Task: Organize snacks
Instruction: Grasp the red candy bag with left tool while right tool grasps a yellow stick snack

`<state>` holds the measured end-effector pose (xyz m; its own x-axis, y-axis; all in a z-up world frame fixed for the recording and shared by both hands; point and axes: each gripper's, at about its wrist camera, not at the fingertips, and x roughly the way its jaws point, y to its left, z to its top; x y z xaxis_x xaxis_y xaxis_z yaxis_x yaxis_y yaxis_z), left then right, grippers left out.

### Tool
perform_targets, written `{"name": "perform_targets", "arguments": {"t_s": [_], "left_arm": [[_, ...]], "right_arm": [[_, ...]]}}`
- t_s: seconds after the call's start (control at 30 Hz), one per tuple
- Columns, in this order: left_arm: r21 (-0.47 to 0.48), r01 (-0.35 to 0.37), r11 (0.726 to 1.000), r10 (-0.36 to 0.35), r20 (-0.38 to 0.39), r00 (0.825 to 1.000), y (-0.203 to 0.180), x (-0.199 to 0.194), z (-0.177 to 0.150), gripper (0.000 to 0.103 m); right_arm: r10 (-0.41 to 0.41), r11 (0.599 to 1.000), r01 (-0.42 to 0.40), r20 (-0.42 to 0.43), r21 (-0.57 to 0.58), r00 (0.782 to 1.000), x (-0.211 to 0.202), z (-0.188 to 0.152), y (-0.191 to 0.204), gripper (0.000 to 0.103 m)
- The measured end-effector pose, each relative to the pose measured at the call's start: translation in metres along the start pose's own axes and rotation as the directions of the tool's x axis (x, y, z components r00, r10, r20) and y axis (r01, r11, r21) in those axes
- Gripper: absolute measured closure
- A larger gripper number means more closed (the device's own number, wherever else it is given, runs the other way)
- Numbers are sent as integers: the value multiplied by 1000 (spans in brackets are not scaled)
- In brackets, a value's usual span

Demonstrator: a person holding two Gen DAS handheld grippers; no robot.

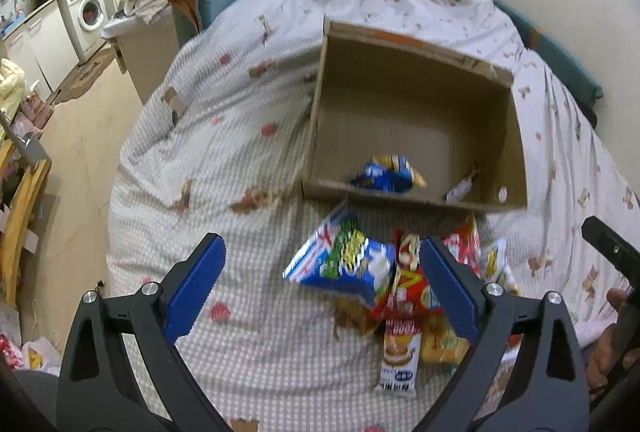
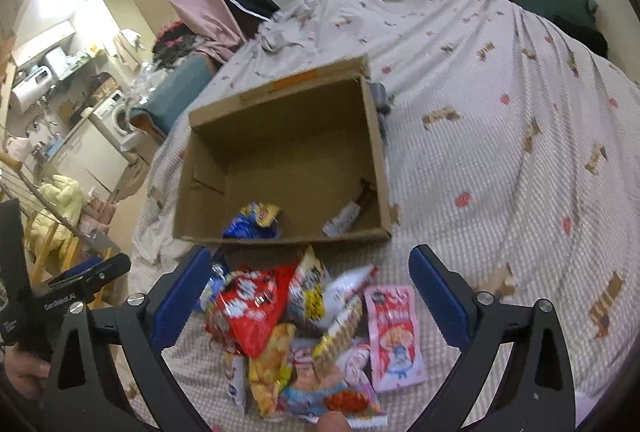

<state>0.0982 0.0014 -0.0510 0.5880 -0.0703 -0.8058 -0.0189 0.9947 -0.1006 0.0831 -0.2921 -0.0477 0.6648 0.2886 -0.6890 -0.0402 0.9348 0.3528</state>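
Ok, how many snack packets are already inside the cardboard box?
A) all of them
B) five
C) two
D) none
C: the cardboard box holds only a blue and yellow packet near its front wall and a small white packet in its front right corner, while the rest of the pile lies on the bed in front of the box.

snack pile (image 2: pixel 304 336): labels blurred | cardboard box (image 2: pixel 288 159): near wall hides packets
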Motion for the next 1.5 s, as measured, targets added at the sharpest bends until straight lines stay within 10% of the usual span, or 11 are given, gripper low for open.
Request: {"name": "perform_targets", "arguments": {"t_s": [0.57,0.77,0.97,1.23,1.33,1.5], "left_arm": [[-72,123,990,-137,-238,962,-21,51,-23,7],[37,256,966,-226,-365,903,-76,78,2,7],[49,228,973,-184,-441,879,-91,119,10,12],[176,191,966,-93,-454,886,-119,128,-7,13],[211,175,962,-69,-434,898,-126,125,-10,28],[207,183,961,-79,-430,899,-122,112,-9,48]], "right_arm": [[-24,976,52,-132,213,991,16,-19,-55,2],[-28,969,59,-132,240,991,16,-16,-62,2],[11,958,26,-125,287,992,14,-13,-68,2],[39,950,13,-160,313,986,20,-15,-77,2],[99,941,-19,-222,338,970,33,-20,-78,2],[183,939,-63,-336,337,924,60,-29,-69,38]]}}
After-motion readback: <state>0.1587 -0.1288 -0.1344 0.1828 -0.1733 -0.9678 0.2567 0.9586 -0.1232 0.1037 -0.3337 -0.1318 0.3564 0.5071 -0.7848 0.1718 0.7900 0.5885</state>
